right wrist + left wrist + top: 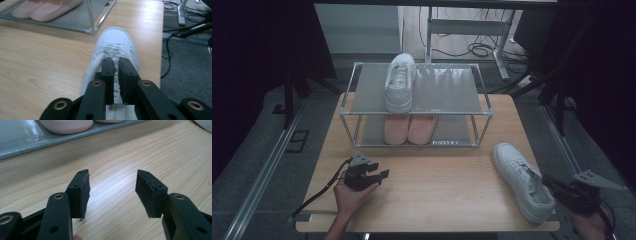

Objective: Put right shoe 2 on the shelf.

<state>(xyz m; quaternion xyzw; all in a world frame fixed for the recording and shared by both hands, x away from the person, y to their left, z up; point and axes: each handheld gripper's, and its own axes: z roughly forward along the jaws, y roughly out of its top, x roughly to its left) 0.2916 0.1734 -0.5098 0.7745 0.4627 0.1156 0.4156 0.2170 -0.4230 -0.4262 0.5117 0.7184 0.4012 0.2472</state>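
**Right gripper pinched on the loose sneaker's heel**

The white sneaker (521,181) lay on the table (437,190) near its right edge, toe pointing away from the right gripper (115,65), whose jaws stood nearly together on what looked like the heel collar. To lift well, the hold needed to stay firm and the shoe level, then travel forward and left of the tool towards the shoe rack (417,112), beside the matching sneaker (400,82) on top. The left gripper (112,192) rested low over bare wood, jaws wide apart, holding nothing.
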